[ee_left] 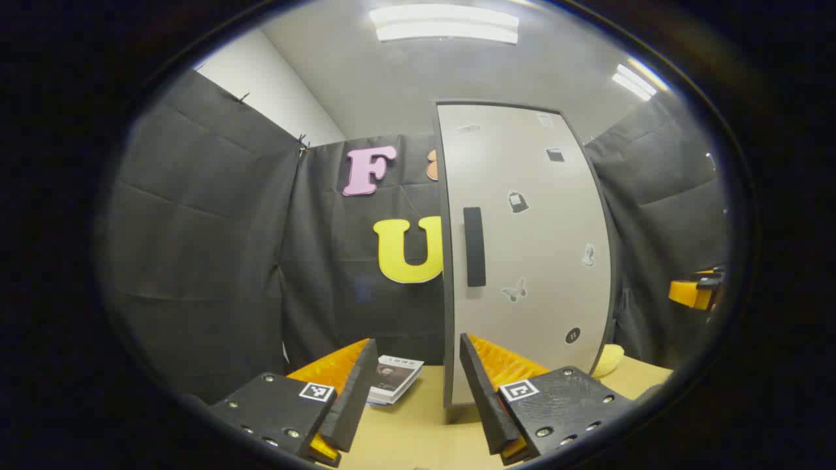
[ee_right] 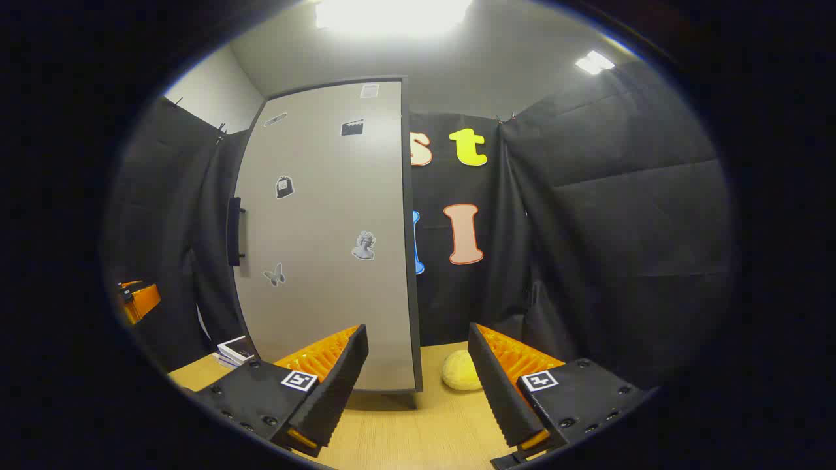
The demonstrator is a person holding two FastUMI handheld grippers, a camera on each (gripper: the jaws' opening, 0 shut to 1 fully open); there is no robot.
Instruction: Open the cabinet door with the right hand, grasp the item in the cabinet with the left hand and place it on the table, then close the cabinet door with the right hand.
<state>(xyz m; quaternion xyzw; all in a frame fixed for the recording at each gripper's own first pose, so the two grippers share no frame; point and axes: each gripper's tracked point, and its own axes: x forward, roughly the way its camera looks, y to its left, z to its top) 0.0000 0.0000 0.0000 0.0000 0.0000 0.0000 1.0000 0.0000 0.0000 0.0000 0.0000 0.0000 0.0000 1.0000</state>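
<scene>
The tall pale cabinet (ee_left: 522, 248) stands on the table (ee_left: 418, 431) with its door (ee_right: 326, 235) closed, hiding whatever is inside. Left gripper (ee_left: 418, 365) and right gripper (ee_right: 418, 356) hover before the cabinet, jaws spread, empty. The door bears a dark vertical handle (ee_left: 474, 247) and small stickers; books (ee_left: 394, 378) lie left of the cabinet, a yellow sponge (ee_right: 461, 371) right.

The closed cabinet door (ee_left: 529, 254) hides whatever sits inside. In the left gripper view its lower corner covers most of a pale yellow lump (ee_left: 609, 360), and the right gripper (ee_left: 695, 290) is cut off at the picture's edge, its jaws unreadable
</scene>
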